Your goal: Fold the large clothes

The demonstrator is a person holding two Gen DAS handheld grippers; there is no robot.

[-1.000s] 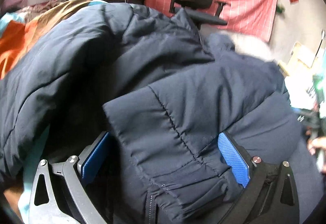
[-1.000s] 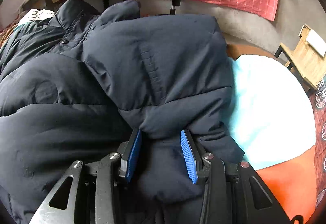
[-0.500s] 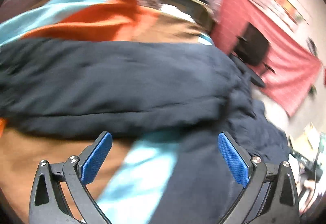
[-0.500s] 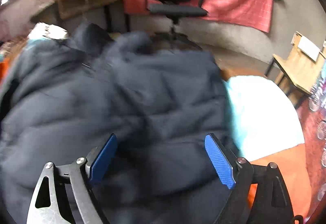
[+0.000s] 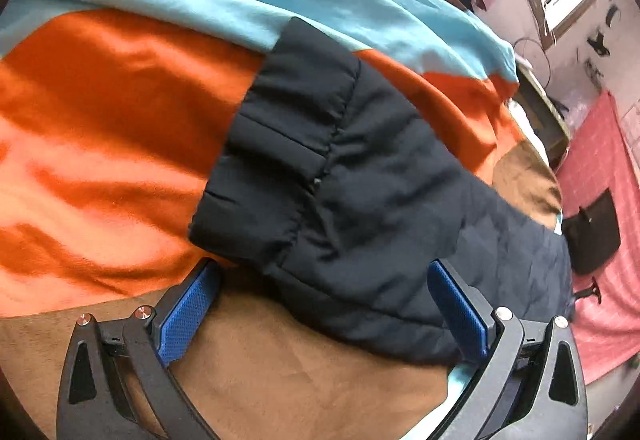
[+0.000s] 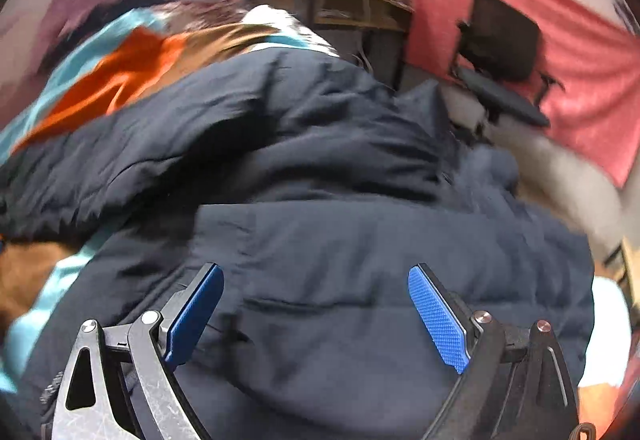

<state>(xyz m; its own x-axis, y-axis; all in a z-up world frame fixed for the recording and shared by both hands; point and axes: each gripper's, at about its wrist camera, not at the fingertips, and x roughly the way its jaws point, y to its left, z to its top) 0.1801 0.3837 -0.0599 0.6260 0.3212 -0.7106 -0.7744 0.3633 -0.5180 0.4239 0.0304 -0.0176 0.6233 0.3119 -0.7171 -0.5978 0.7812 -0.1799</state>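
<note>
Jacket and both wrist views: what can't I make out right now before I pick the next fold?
- Left wrist: only the sleeve and cuff show; the jacket's body runs out of frame at the right edge.
- Right wrist: motion blur smears the jacket; seams, zipper and collar unreadable.
- Neither view shows the other tongs.

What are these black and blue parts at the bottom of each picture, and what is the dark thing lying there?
No robot here: a person holds one two-finger gripper in each hand, and each carries a camera looking along its fingers. One picture is from the left gripper, the other from the right gripper. The blue parts are finger pads. Both grippers are open and hold nothing. The dark thing is a navy padded jacket; its sleeve lies on an orange, blue and brown blanket. The right picture is blurred.
</note>
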